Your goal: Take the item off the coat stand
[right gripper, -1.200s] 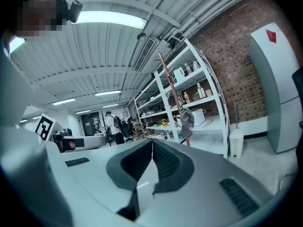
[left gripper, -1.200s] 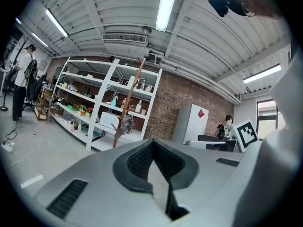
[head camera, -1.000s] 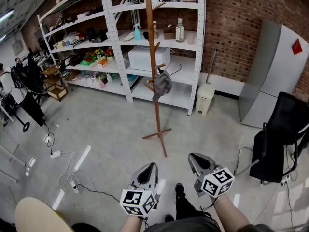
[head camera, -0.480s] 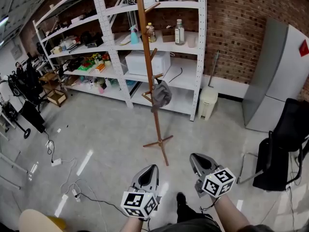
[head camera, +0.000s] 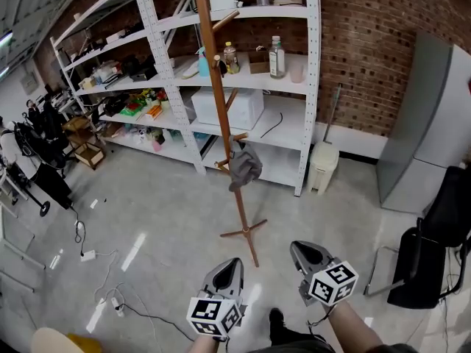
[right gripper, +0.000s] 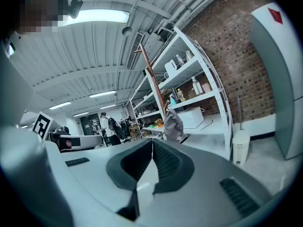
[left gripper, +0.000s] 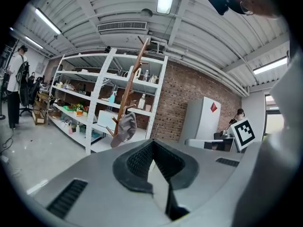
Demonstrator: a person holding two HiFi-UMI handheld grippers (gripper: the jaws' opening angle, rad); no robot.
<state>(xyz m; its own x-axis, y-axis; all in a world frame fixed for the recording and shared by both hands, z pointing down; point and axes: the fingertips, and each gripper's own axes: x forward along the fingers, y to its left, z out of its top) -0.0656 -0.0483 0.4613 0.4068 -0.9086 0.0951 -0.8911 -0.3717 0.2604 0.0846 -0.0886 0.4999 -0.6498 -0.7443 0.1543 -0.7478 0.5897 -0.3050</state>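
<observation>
A tall wooden coat stand (head camera: 221, 109) rises from the floor in front of the white shelving. A grey cap (head camera: 243, 164) hangs on one of its lower pegs. The cap (left gripper: 124, 128) also shows ahead in the left gripper view, and the cap (right gripper: 173, 123) in the right gripper view. Both grippers are low near my body, well short of the stand. My left gripper (head camera: 232, 264) has its jaws together with nothing between them. My right gripper (head camera: 300, 248) is likewise shut and holds nothing.
White shelving (head camera: 302, 87) full of bottles and boxes stands behind the stand against a brick wall. A small white bin (head camera: 323, 166) and a grey cabinet (head camera: 427, 131) are to the right, a black chair (head camera: 434, 248) nearer. Cables (head camera: 118, 300) lie on the floor at left.
The view has moved closer to the coat stand and shelving, which now sit lower and larger in the head view. Both grippers have kept shut in the same place before me.
</observation>
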